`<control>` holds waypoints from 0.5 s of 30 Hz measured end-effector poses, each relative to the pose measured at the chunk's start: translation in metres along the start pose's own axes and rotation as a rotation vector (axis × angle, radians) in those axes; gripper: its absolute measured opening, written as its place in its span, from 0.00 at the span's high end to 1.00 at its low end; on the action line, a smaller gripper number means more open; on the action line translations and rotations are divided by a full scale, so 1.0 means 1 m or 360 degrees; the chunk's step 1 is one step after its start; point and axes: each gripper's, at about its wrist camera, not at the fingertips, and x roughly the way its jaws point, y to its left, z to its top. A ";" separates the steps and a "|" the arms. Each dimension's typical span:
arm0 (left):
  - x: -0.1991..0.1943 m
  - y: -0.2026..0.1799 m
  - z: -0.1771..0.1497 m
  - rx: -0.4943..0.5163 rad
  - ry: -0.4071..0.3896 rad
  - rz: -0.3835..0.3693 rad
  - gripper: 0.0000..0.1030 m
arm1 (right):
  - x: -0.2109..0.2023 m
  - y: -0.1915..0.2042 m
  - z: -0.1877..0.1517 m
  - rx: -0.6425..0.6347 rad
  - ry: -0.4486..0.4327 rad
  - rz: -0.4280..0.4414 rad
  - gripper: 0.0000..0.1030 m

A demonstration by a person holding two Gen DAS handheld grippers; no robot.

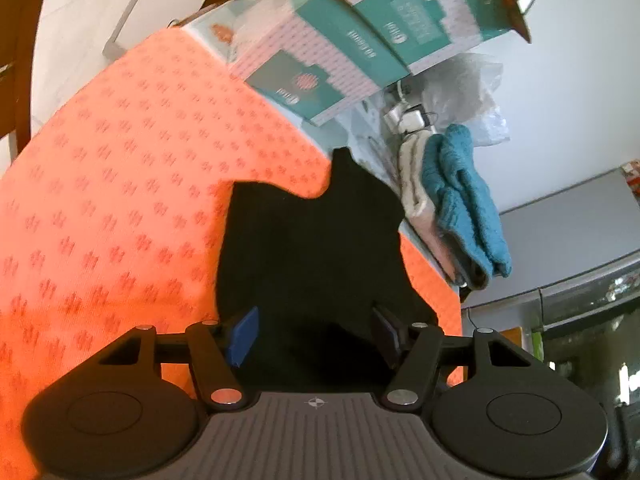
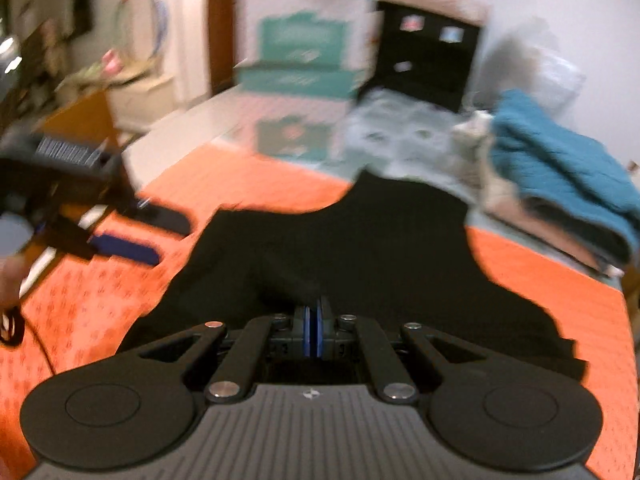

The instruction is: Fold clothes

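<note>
A black garment [image 1: 312, 248] lies spread on an orange patterned cloth [image 1: 120, 200] that covers the table. My left gripper [image 1: 316, 332] is open just above the garment's near part, one blue pad [image 1: 244, 332] on each side and nothing between them. In the right wrist view the garment [image 2: 380, 248] fills the middle, and a ridge of it rises to my right gripper [image 2: 313, 320], which is shut on the fabric. The left gripper [image 2: 148, 236] shows at the left of that view, beside the garment's edge, over the orange cloth [image 2: 100, 300]. This view is motion-blurred.
A stack of folded teal and cream towels [image 1: 460, 208] [image 2: 560, 176] sits at the table's far right. Teal and white boxes [image 1: 360, 40] [image 2: 300, 60] stand at the back, with a plastic bag [image 1: 472, 92] and a black box [image 2: 424, 60]. A hand [image 2: 8, 280] is at the left edge.
</note>
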 end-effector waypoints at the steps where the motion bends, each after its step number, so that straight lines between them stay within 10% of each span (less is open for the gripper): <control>1: 0.000 0.002 -0.001 -0.0008 0.0001 0.0003 0.37 | 0.004 0.008 -0.004 -0.0057 0.0020 0.0019 0.96; 15: 0.003 0.005 -0.009 0.0077 0.0057 0.0090 0.36 | -0.006 0.037 -0.036 -0.0318 0.0221 0.0202 0.84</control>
